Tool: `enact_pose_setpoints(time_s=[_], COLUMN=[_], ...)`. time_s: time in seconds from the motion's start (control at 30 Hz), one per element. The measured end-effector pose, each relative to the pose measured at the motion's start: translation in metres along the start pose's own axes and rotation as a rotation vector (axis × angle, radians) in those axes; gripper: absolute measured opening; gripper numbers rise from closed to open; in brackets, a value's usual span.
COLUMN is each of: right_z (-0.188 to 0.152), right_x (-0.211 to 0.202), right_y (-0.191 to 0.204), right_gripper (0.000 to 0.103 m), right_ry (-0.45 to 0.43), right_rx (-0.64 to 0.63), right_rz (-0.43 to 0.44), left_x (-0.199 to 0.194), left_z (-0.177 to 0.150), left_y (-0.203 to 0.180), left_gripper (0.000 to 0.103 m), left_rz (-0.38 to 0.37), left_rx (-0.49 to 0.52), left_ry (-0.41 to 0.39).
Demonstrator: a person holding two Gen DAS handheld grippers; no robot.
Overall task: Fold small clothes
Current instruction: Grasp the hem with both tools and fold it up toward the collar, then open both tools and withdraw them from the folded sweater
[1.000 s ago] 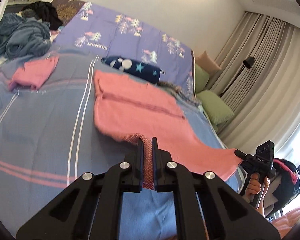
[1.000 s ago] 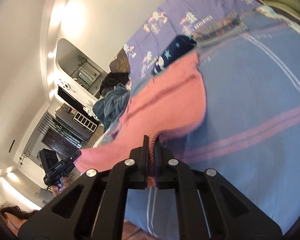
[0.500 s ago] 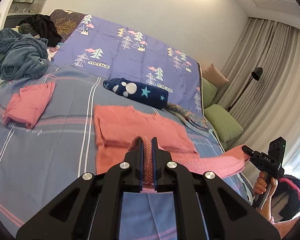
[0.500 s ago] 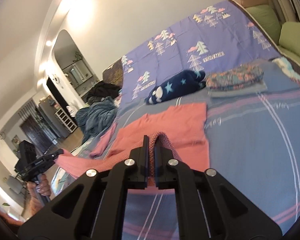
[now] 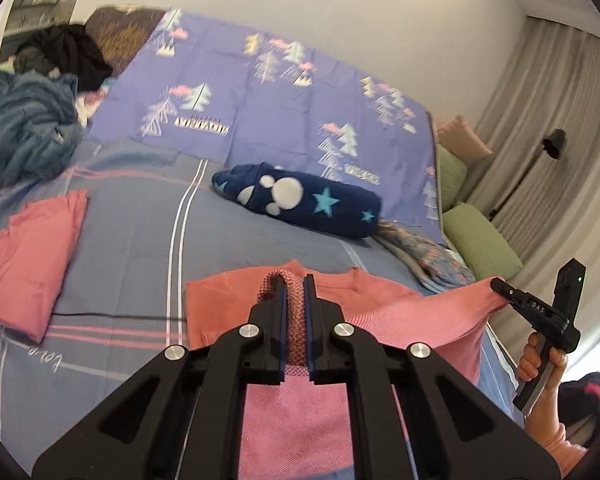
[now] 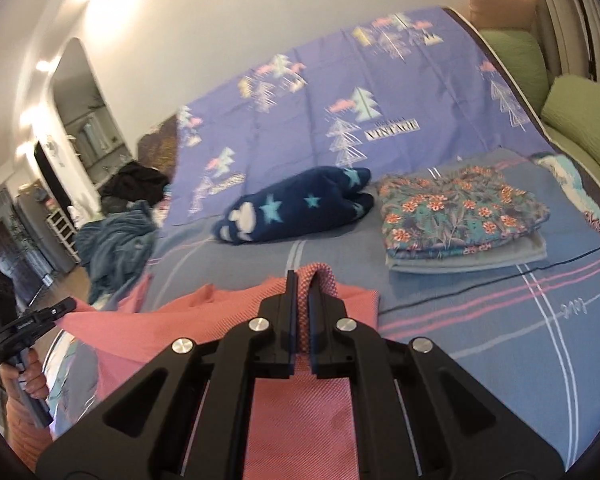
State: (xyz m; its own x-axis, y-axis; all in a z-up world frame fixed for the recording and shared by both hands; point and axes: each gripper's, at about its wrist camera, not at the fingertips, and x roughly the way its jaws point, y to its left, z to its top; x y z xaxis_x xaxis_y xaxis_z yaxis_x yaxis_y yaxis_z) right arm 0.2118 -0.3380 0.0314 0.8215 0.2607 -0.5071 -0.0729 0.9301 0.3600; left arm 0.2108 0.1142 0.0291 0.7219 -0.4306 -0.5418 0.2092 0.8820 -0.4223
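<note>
A pink garment (image 5: pixel 384 316) lies partly on the blue striped bed (image 5: pixel 140 240), its near edge lifted. My left gripper (image 5: pixel 294 284) is shut on one corner of that edge. My right gripper (image 6: pixel 303 280) is shut on the other corner of the pink garment (image 6: pixel 220 320). The cloth stretches between them above the part that rests on the bed. The right gripper also shows in the left wrist view (image 5: pixel 500 286), and the left gripper in the right wrist view (image 6: pixel 66 304). A folded pink piece (image 5: pixel 32 256) lies at the left.
A rolled navy star blanket (image 5: pixel 304 200) lies beyond the garment. Folded floral cloth (image 6: pixel 460 216) sits at the right on a grey piece. A blue-grey heap (image 5: pixel 16 128) is at the far left. Green pillows (image 5: pixel 480 240) and curtains are to the right. A thin black cable (image 6: pixel 480 284) crosses the bed.
Both grippers have carried the garment's near edge up and forward over the part on the bed. The views now sit lower and closer to the far end of the garment.
</note>
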Motion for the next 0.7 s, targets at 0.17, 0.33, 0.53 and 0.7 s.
enact_pose_setpoints(time_s=[0.17,0.33,0.53,0.7], right_z=[0.009,-0.007,-0.011,-0.025], right_x=[0.091,0.137,0.105,0.089], right_y=[-0.019,-0.034,-0.038,-0.022], right_gripper=[0.008,0.019,0.042,0.055], right_ry=[0.132,0.239,0.175,0.222], right_rx=[0.019,0.021,-0.069,-0.246], right_rz=[-0.099,-0.153,-0.177,-0.177], left_x=[0.084,0.127,0.087,0.072], left_z=[0.017,0.013,0.000,-0.026], left_y=[0.035,0.073,0.061,0.031], left_gripper=[0.012,0.030,0.045,0.052], left_rz=[0.069,0.169,0.169,0.186], left_rx=[-0.079,-0.169,-0.028,0.190], left_ry=[0.113,0.158,0.112,0.155])
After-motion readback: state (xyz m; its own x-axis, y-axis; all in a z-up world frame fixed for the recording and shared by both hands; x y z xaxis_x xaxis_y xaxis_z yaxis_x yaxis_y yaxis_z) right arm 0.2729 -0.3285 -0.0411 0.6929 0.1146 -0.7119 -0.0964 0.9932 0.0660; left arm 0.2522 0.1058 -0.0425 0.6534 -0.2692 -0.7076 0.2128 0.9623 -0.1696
